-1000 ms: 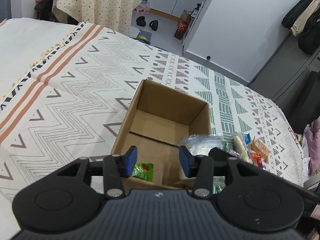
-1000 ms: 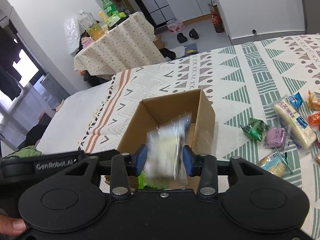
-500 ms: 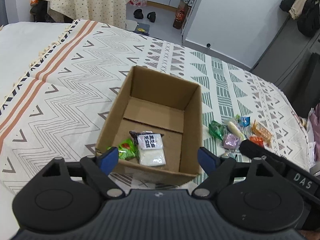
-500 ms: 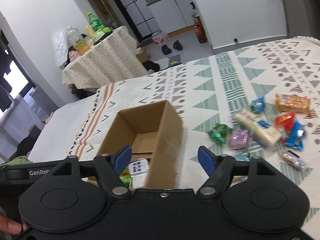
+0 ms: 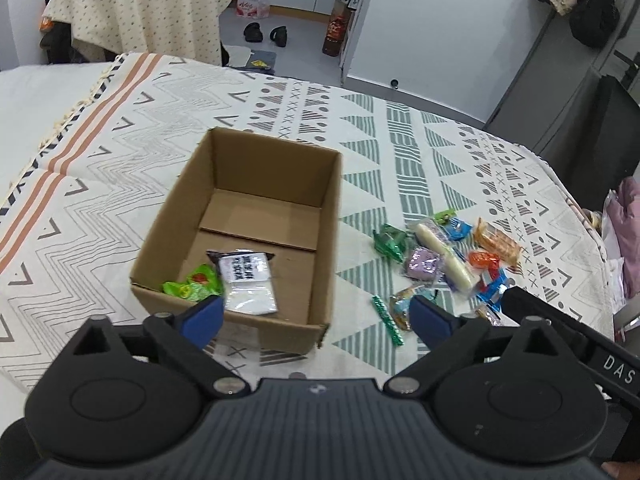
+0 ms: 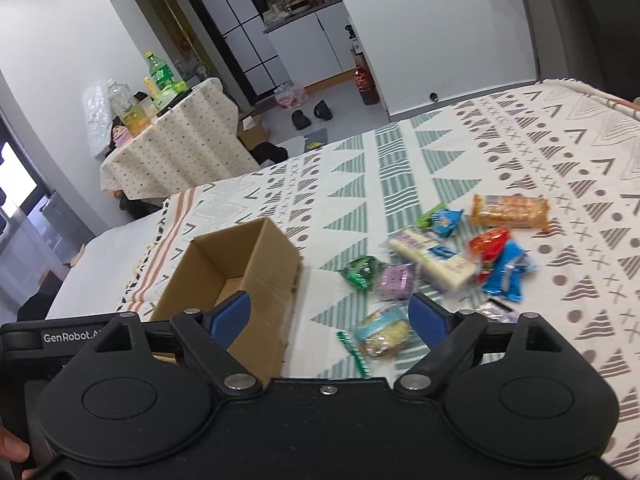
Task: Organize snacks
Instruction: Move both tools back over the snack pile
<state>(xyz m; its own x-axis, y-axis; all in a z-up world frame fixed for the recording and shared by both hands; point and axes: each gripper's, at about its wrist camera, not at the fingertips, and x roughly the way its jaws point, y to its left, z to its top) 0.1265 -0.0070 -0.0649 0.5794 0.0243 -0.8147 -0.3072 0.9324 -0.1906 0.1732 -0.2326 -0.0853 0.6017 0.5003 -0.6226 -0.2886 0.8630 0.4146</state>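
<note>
1. Patterned bedspread (image 5: 120, 184) holds a cardboard box (image 5: 256, 168); 2 snacks inside, a white packet (image 5: 248, 280) and a green packet (image 5: 192, 286)
2. loose snack pile (image 6: 448, 256) sits right of it
3. left claw (image 5: 316, 316) and right claw (image 6: 330, 316) both spread wide, empty

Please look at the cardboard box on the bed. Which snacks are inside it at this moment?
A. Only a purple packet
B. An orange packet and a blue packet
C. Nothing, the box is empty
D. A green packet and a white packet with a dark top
D: in the left wrist view the cardboard box holds a green packet and, beside it, a white packet with a dark top; nothing else lies in it.
</note>
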